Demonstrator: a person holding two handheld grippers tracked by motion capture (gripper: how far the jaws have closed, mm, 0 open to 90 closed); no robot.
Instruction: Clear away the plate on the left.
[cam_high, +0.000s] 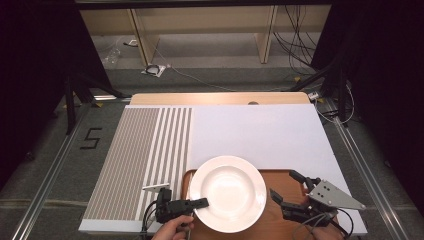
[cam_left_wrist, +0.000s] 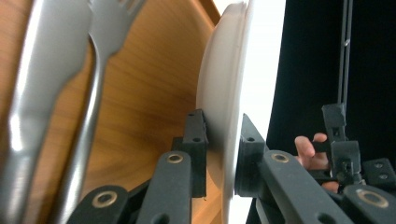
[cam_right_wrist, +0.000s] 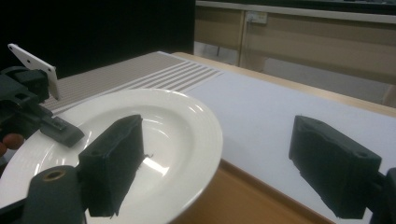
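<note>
Two grippers flank one white plate (cam_high: 228, 193), which lies on a wooden tray (cam_high: 280, 175) at the table's near edge. Left gripper (cam_high: 201, 202) clamps the plate's rim at eight o'clock. Beneath the plate, blurred cutlery (cam_left_wrist: 93, 70) is partly cut off. Right gripper (cam_high: 283, 185), at three o'clock, gapes wide, holding nothing.

A fork (cam_left_wrist: 100, 93) and spoon (cam_left_wrist: 42, 84) lie on the wooden tray (cam_high: 280, 217).
</note>
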